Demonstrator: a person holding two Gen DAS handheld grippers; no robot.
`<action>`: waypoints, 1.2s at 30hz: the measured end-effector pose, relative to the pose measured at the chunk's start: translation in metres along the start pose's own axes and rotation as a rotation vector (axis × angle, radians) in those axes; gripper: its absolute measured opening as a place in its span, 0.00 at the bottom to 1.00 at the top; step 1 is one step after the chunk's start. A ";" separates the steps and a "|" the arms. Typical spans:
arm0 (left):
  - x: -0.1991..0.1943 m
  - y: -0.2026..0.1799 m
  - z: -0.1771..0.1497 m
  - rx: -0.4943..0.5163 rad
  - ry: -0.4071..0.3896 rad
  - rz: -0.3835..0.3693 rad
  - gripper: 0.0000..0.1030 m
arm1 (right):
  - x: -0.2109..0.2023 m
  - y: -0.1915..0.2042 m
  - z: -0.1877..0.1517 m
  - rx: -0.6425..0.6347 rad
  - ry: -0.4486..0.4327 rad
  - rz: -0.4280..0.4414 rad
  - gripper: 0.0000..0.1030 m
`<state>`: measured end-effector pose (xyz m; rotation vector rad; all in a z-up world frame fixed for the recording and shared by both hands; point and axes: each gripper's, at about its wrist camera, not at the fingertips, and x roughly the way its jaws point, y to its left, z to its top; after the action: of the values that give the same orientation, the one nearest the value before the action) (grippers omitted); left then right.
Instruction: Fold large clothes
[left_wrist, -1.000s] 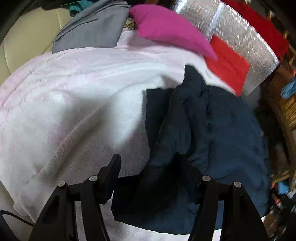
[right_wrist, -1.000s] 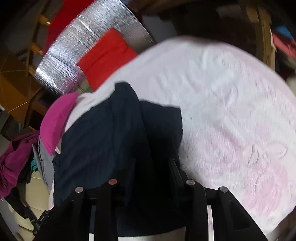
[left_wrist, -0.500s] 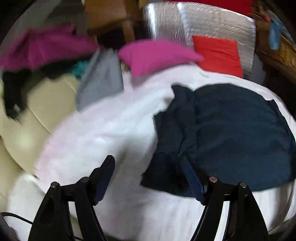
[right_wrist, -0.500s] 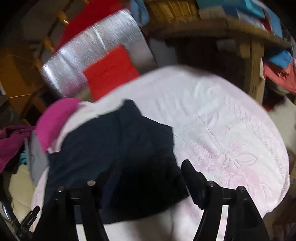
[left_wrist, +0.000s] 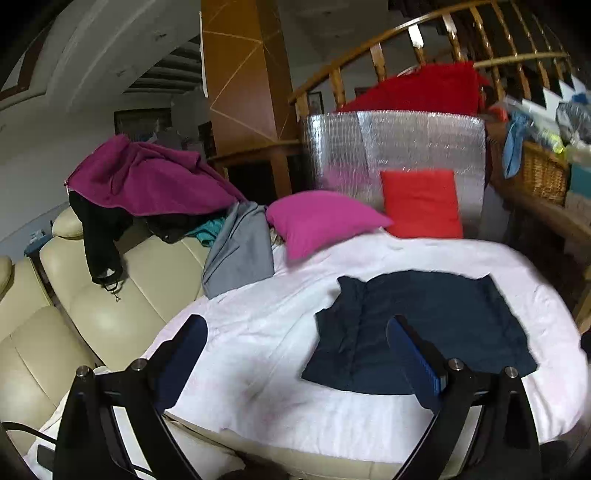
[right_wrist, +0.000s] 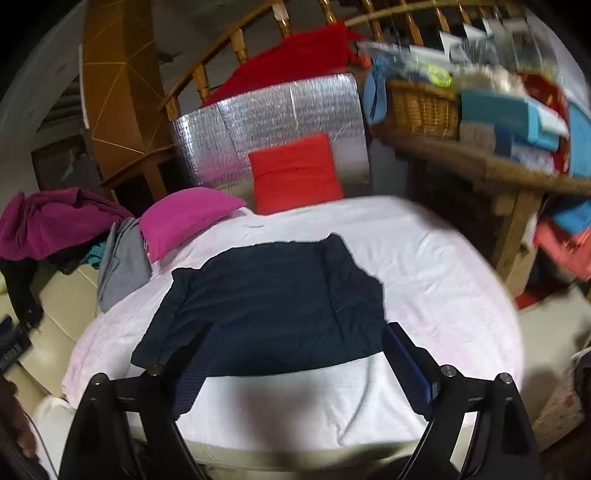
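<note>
Garment (left_wrist: 417, 332) lies beyond both tools.

Shelf clutter (right_wrist: 517, 122) blurred beyond telling.

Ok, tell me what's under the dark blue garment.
The dark blue garment lies flat on a pale pink blanket, which shows all around it. Whatever lies beneath the blanket there is covered.

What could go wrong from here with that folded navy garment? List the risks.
1. One side of the navy garment carries a bunched, loose flap; it could slip open and spoil the fold.
2. The garment lies on a soft, wrinkled white blanket, so picking it up may drag the blanket too.
3. The left gripper and right gripper are empty, their jaws opening; a regrasp could catch only the top layer.
</note>
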<state>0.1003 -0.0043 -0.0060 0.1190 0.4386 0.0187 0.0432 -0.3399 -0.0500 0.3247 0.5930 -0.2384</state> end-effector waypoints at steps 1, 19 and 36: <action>-0.010 0.001 0.003 -0.002 -0.009 -0.004 0.95 | -0.012 0.005 0.000 -0.016 -0.009 -0.017 0.89; -0.112 0.013 0.022 -0.014 -0.168 0.011 0.96 | -0.116 0.063 -0.013 -0.127 -0.093 -0.016 0.92; -0.128 0.008 0.022 0.011 -0.183 0.010 0.97 | -0.123 0.066 -0.012 -0.116 -0.107 -0.023 0.91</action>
<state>-0.0061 -0.0044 0.0683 0.1321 0.2549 0.0148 -0.0412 -0.2589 0.0274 0.1917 0.5028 -0.2409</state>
